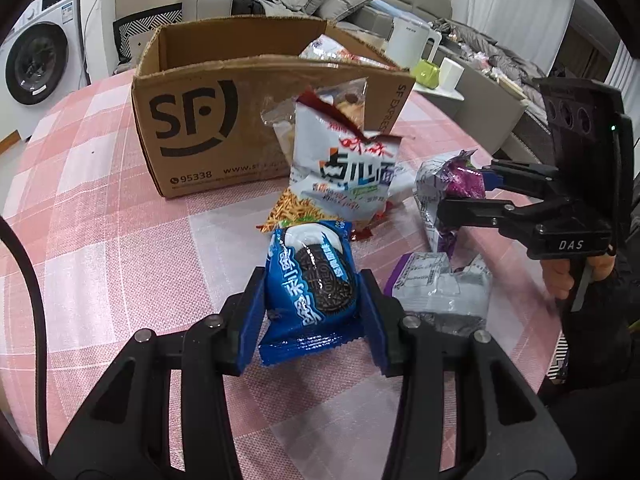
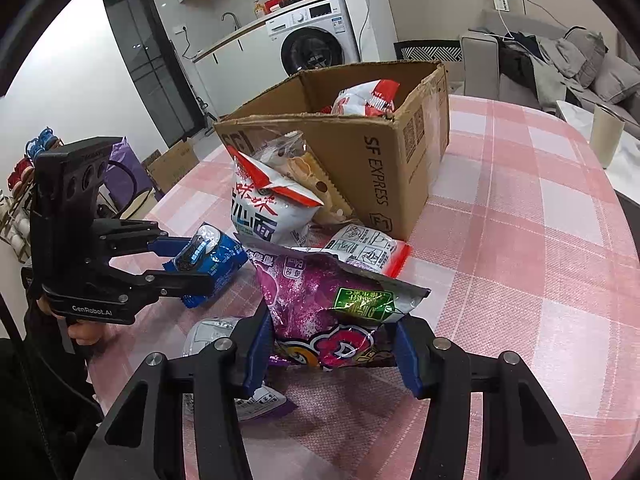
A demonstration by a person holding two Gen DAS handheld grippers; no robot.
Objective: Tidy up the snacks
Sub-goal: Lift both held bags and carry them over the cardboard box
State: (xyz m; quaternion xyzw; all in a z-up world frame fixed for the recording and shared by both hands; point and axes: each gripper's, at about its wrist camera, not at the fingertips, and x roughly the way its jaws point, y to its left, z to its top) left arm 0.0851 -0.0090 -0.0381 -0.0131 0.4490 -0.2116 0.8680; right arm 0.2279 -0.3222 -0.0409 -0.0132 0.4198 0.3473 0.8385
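Oreo packet (image 1: 310, 280) sits clamped in the left hand-held gripper (image 1: 310, 300) above the desk (image 1: 120, 240); right hand-held gripper (image 2: 328, 344) grips a purple snack bag (image 2: 320, 300) near the SF cardboard box (image 1: 200, 120)

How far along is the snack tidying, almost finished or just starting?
Early on. Done: one red-and-white packet already lies in the cardboard box. In hand: the left hand-held gripper grips a blue cookie pack; the right hand-held gripper grips a purple bag. Left: the white noodle bag and others on the table.
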